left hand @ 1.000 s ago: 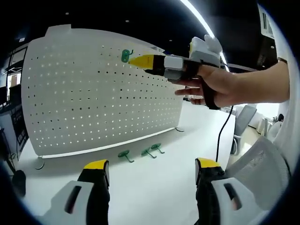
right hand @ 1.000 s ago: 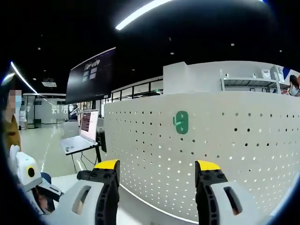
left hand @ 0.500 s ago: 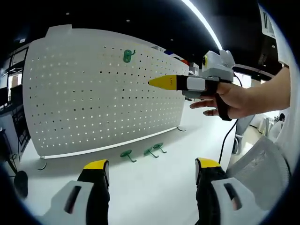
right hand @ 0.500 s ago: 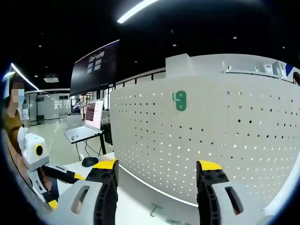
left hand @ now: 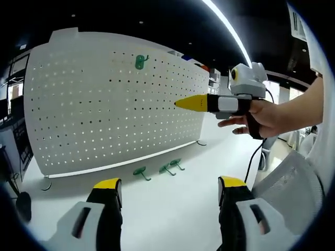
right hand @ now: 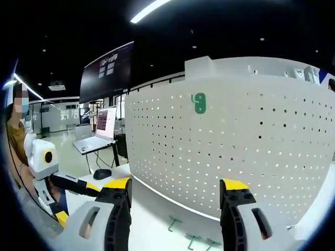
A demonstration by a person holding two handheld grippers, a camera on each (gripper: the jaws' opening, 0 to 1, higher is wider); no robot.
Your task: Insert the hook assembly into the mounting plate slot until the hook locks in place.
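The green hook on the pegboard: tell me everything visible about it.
The green hook looks like plastic: a small flat plate with a prong curling off one side. It sits mounted high on the upright white pegboard, flush against the holes. No gripper touches it. The right gripper view shows it too, plate upright.

The left gripper [left hand: 167, 188] is held low and level, jaws spread wide with nothing between them. The right gripper [right hand: 175, 188] is likewise parted and empty; seen from the left gripper view it is raised, yellow tips [left hand: 191, 103] together in profile, gripped by the person's right hand [left hand: 261, 116], forearm outstretched.
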